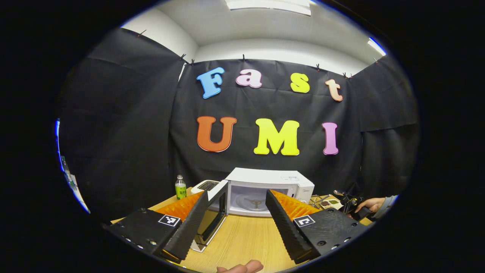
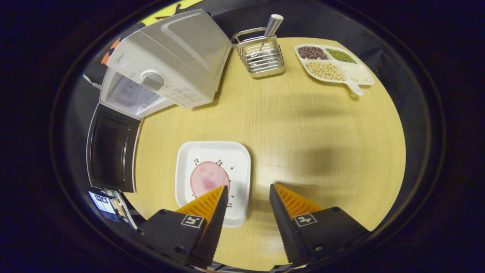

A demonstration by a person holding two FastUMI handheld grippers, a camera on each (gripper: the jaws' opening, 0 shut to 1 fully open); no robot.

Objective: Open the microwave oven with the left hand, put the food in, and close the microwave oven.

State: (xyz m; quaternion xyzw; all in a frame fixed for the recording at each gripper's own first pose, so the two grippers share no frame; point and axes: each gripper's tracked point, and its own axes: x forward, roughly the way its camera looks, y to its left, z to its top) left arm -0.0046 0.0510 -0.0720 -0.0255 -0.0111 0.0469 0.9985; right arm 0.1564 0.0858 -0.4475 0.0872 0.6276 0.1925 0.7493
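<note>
Black cloth walls close the booth around a round pale wooden table [image 2: 303, 125].

White microwave oven [image 2: 170, 57] sits at the table's far side, dark-glass door [image 2: 110, 149] swung fully out, cavity with its turntable [image 1: 254, 203] exposed. Opening looks done.

Food: pink round slice [image 2: 208, 178] on a white square plate [image 2: 242, 155], mid-table, near the door's free edge.

Right gripper [image 2: 246, 197] hangs above the plate's near rim, jaws wide, nothing between them; one orange finger [image 2: 206, 204] overlaps the plate, the other lies past its right side over bare wood.

Left gripper [image 1: 237, 206] spread wide and empty, well back from the oven, aimed at the cavity.

Also on the table: wire utensil caddy [image 2: 261, 55], white divided dish of beans [image 2: 333, 62], green bottle [image 1: 180, 187], white toaster [image 1: 204, 185].

Step in hand, as I judge it: pick up the plate.
- Take the rim, not the slice; a thin, low rim wants a level approach with one finger slid under.
- Keep the plate flat, or the slice may slide.
- Swing wide of the open door on the way in.
- Left gripper best kept clear until closing.
</note>
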